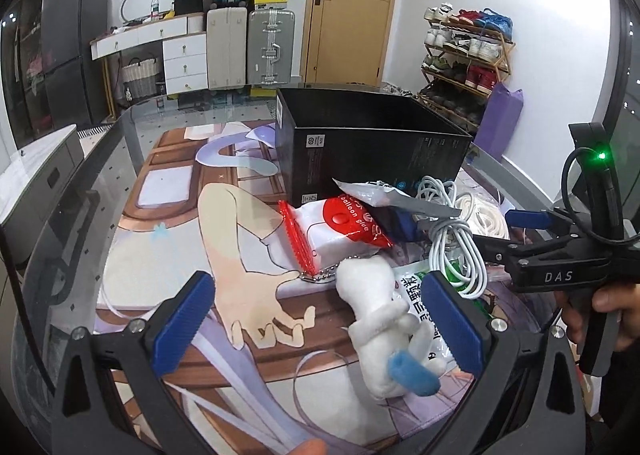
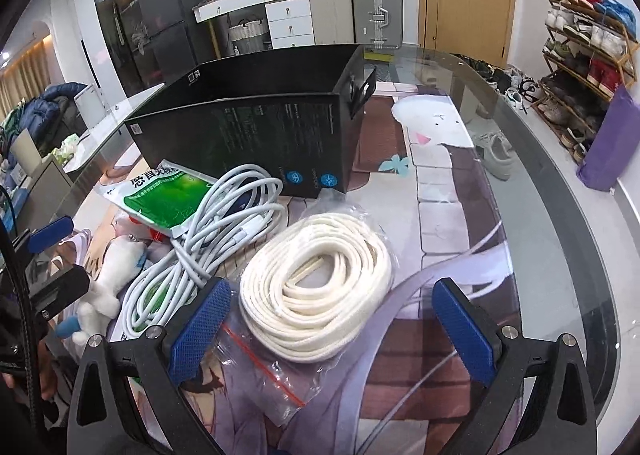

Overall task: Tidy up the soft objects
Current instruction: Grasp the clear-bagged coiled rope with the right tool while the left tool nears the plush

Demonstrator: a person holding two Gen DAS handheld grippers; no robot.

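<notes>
At inspection both of my tools stood wide open with nothing between the pads. My left gripper hung low over the printed table mat, its right pad just beside the small white plush toy with a blue tip, which lay on the mat partly over a green-and-white foil sachet; a ball chain ran from the toy's upper end toward a red-and-white balloon-glue packet. My right gripper hovered over the coil of cream-white rope in a clear zip bag, the coil lying between the pads but untouched. A bundle of white charging cable lay just beside the coil, against the open black cardboard box, which stood at the far side of the pile and appeared empty from what I could see. I judged the plush light and yielding, safe to squeeze across its body; the chain could snag on the packet when lifted. The bagged rope looked heavier and limp, and the plastic film likely slippery, so I judged a grip across several turns of rope, through the bag, sounder than a pinch on loose film. The cable bundle seemed springy and best taken at its wrapped middle. No item appeared fragile.
</notes>
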